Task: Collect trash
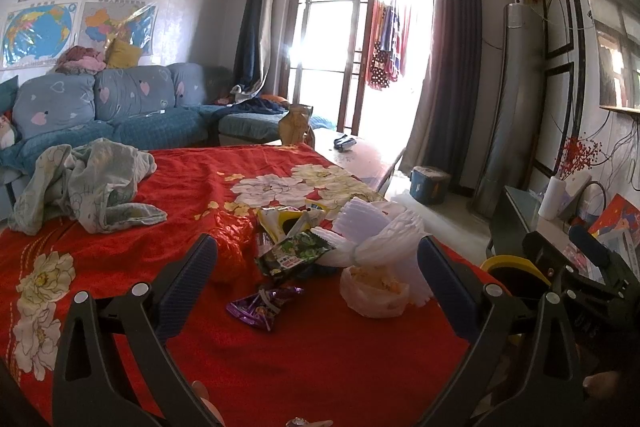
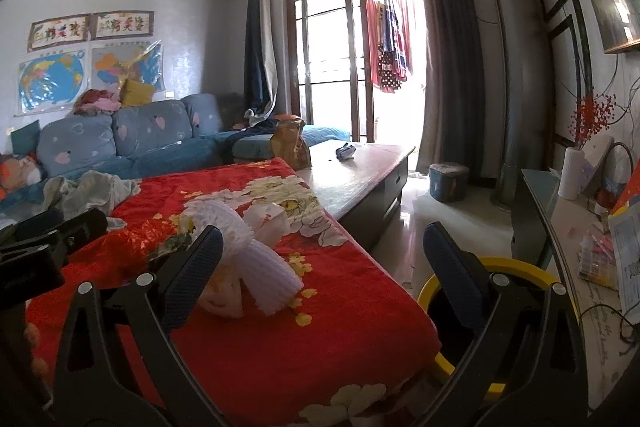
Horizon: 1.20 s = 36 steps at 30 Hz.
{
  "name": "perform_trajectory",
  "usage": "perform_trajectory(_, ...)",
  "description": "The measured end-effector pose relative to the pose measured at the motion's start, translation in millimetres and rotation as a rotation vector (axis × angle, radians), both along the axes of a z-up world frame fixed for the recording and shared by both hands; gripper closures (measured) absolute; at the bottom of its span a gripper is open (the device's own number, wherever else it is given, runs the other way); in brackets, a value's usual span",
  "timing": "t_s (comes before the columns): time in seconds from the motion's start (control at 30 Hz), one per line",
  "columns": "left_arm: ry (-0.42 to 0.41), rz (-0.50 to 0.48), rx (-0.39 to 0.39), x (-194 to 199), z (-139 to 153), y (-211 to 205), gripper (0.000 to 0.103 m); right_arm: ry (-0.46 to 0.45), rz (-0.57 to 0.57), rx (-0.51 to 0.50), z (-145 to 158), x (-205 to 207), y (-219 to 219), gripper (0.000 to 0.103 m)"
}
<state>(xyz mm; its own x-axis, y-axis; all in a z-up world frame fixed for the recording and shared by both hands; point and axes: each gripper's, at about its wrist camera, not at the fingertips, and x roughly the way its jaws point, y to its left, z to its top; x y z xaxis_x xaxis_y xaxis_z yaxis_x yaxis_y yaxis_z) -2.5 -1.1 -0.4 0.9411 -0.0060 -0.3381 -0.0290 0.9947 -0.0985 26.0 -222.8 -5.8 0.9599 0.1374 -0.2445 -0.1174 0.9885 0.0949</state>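
Left wrist view: left tongs (image 1: pixel 316 259) gape wide, empty, above trash on the red cloth (image 1: pixel 120 251): purple wrapper (image 1: pixel 262 307), green packet (image 1: pixel 294 255), foam nets (image 1: pixel 380 231). Right tongs (image 2: pixel 322 257) also spread, empty; yellow bin (image 2: pixel 496 267) beside the surface.

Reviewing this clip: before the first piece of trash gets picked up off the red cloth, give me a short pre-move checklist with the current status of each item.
1. Left tongs open and holding nothing: ok.
2. Right tongs open and holding nothing: ok.
3. Trash within view on the red cloth: purple wrapper, green snack bag, white foam netting, plastic bag all visible: ok.
4. Yellow-rimmed bin visible beside the cloth's edge, opening unobstructed: ok.
5. Bin depth or how full it is: cannot tell, the inside is dark.
6. Crumpled grey garment lies apart from the trash pile: ok.
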Motion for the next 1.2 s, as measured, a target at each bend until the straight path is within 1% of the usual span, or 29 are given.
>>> perform_trajectory(1.2,0.004,-0.006,-0.004,2.3,3.0,-7.6,0.006,0.004,0.000,-0.003,-0.5,-0.9,1.4,0.011)
